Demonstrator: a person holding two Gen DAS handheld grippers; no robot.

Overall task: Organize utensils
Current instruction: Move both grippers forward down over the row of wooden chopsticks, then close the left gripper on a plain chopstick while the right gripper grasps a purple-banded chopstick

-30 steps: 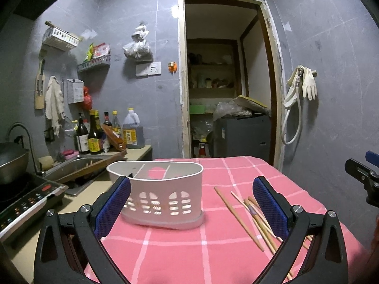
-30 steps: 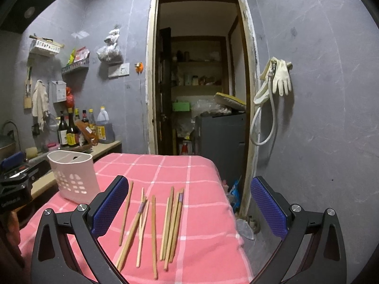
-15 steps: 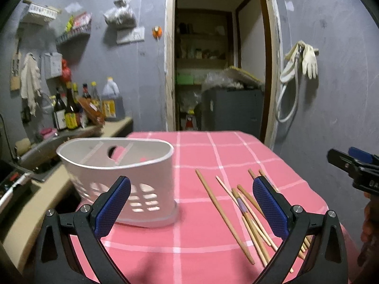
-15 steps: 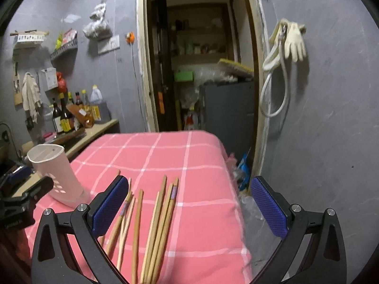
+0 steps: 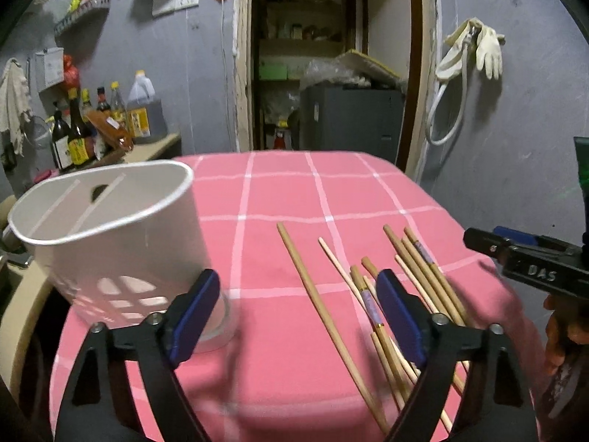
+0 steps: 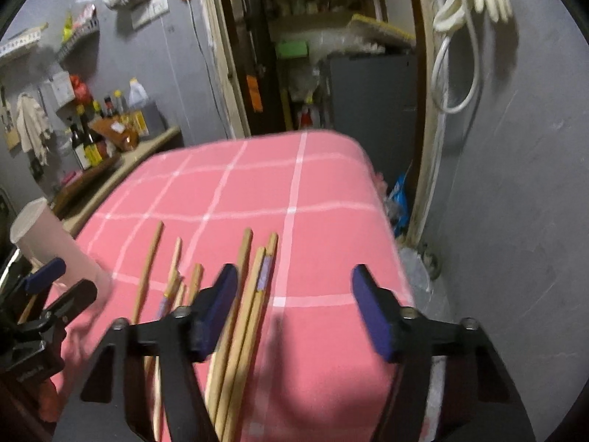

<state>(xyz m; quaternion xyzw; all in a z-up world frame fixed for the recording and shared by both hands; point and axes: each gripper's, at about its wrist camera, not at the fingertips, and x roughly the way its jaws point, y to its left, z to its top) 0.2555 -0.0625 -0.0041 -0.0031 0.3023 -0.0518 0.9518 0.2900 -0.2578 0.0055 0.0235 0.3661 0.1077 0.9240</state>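
A white slotted utensil holder (image 5: 110,235) stands upright on the left of the pink checked tablecloth (image 5: 279,191). Several wooden chopsticks (image 5: 416,269) lie loose to its right. My left gripper (image 5: 297,276) hovers over the cloth with its jaws closing. One long chopstick (image 5: 313,291) lies below the gap and the pads touch nothing. My right gripper (image 6: 294,270) hangs above the right-hand chopsticks (image 6: 254,291), its jaws closing too, and grips nothing. Each gripper shows at the edge of the other's view: the right gripper (image 5: 530,261) and the left gripper (image 6: 55,294) beside the holder (image 6: 48,243).
A counter with bottles (image 5: 77,136) runs along the left wall. An open doorway (image 5: 324,73) lies behind the table. Gloves and a hose (image 5: 475,51) hang on the right wall. The table's right edge (image 6: 394,228) drops to the floor. A hand (image 5: 559,335) holds the right gripper.
Both grippers came forward and tilted down toward the table, so the holder and chopsticks look nearer. Both pairs of jaws have narrowed from wide open.
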